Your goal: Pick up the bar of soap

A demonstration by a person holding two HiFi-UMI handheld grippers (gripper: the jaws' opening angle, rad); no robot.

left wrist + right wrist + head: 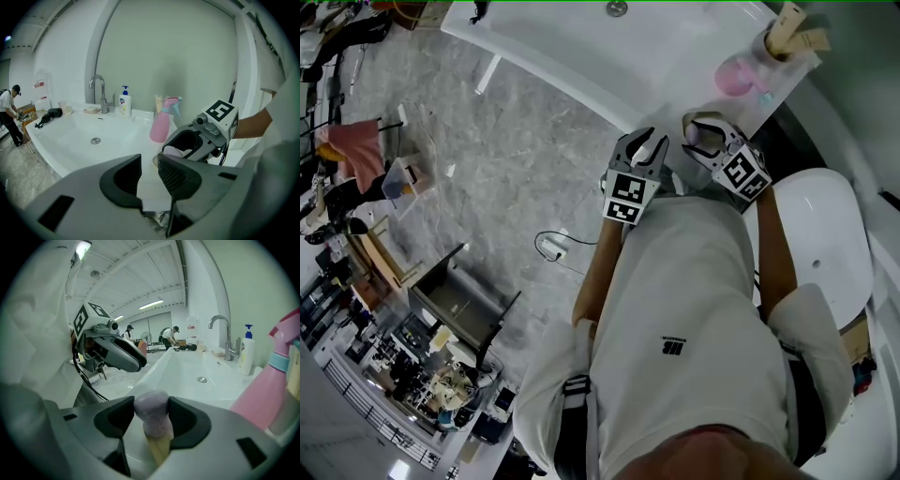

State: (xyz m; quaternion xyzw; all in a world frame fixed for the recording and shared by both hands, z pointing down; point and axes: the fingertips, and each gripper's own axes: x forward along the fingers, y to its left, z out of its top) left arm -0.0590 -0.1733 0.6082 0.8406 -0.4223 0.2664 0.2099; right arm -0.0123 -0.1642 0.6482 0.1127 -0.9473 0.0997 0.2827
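While a person in a white T-shirt [684,281] stands at the long white sink basin [70,136], two hand-held tools meet at the sink's near rim. R gripper [151,414]: jaws clenched on the pale lilac bar of soap [151,404], pads pressing both its sides. The soap is at the sink's near rim, w/ a yellowish piece directly under it; can't tell what that is. L gripper [149,171]: jaws released, narrow gap, nothing btwn them, just the sink's white rim behind. Pink plastic spray bottle [161,124] stands at the sink's right end. Curved chrome tap [98,91] and white pump bottle w/ blue top [124,104] stand along the sink's far edge.
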